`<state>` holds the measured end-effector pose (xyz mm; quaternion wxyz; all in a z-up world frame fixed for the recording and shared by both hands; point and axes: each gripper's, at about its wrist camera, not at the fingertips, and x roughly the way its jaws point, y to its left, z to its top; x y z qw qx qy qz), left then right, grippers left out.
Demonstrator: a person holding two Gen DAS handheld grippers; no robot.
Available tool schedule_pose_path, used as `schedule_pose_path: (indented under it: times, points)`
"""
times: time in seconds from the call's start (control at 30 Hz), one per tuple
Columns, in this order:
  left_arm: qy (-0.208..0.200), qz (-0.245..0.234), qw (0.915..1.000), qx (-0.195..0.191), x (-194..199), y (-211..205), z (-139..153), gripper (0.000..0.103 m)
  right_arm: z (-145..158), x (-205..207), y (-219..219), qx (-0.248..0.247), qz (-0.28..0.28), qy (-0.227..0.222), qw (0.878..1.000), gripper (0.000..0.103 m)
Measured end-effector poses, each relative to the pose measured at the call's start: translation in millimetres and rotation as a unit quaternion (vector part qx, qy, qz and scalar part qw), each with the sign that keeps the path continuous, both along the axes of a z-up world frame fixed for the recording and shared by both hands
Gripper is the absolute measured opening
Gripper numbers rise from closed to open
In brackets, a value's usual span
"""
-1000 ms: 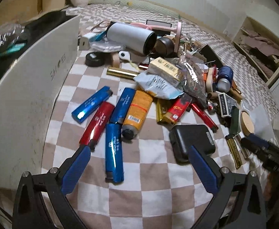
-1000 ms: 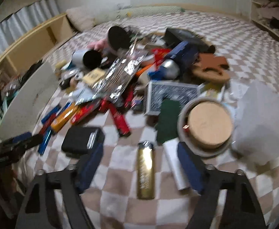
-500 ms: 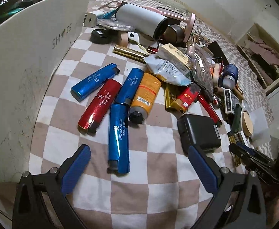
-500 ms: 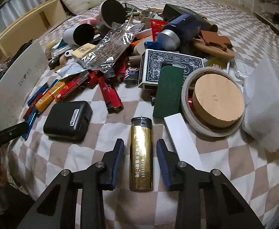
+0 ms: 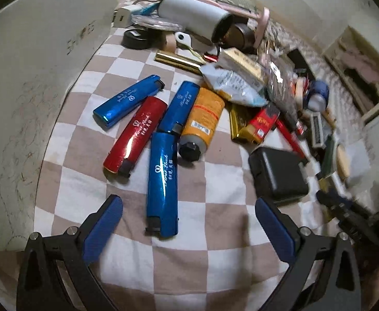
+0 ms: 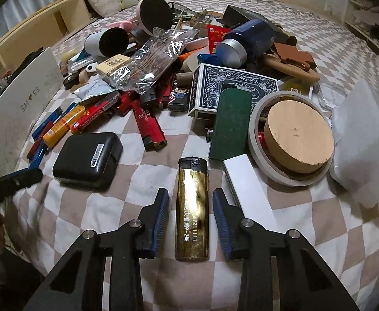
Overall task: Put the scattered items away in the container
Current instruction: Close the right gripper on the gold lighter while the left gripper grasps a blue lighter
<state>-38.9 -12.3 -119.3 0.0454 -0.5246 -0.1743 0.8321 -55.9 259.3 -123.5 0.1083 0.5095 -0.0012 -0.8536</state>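
Blue lighter (image 5: 162,184) lies between the wide-spread pads of the left gripper (image 5: 188,229), red lighter (image 5: 135,134) beyond-left, black case (image 5: 277,176) ahead-right, white box (image 5: 39,83) walling the left. Right gripper (image 6: 190,216) narrowly flanks the gold lighter (image 6: 192,211), a gap showing on both sides; white bar (image 6: 249,191) crowds its right finger.

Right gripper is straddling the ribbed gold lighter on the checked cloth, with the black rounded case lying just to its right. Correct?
Not quite. In the right wrist view the right gripper does straddle the ribbed gold lighter on the checked cloth, a gap showing at each pad, but the black rounded case lies to its left. A white rectangular bar is what lies to the right.
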Motion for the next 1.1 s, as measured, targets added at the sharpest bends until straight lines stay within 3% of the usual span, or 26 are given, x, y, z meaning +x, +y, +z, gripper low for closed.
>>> schedule_pose_path:
  times: [0.07, 0.13, 0.2, 0.3, 0.5, 0.63, 0.93, 1.1]
  points:
    - [0.001, 0.012, 0.9999, 0.011, 1, -6, 2, 0.093, 0, 0, 1, -0.002, 0.000, 0.000, 1.000, 0.036]
    - [0.002, 0.019, 0.9998, -0.004, 2, -7, 3, 0.073, 0, 1, 1, -0.006, -0.002, 0.000, 1.000, 0.036]
    - [0.004, 0.023, 0.9996, -0.015, 2, -8, 5, 0.061, 1, 1, 1, -0.008, -0.003, 0.001, 1.000, 0.036]
    - [0.008, 0.020, 0.9994, -0.026, 1, -7, 6, 0.050, 1, 2, 0, -0.007, -0.001, 0.004, 1.000, 0.036]
    - [0.024, -0.012, 0.9963, -0.082, -3, 8, 4, 0.049, 1, 3, 1, -0.009, 0.003, 0.007, 1.000, 0.036]
    - [0.033, -0.018, 0.9929, -0.113, -7, 12, 2, 0.036, 0, 4, 0, -0.004, 0.012, 0.011, 1.000, 0.036]
    - [0.036, -0.014, 0.9937, -0.105, -4, 11, 2, 0.026, 1, 6, 0, 0.002, 0.023, 0.011, 1.000, 0.035]
    - [0.038, -0.014, 0.9948, -0.093, -2, 11, 4, 0.024, 1, 11, -9, 0.041, 0.042, 0.018, 0.998, 0.028]
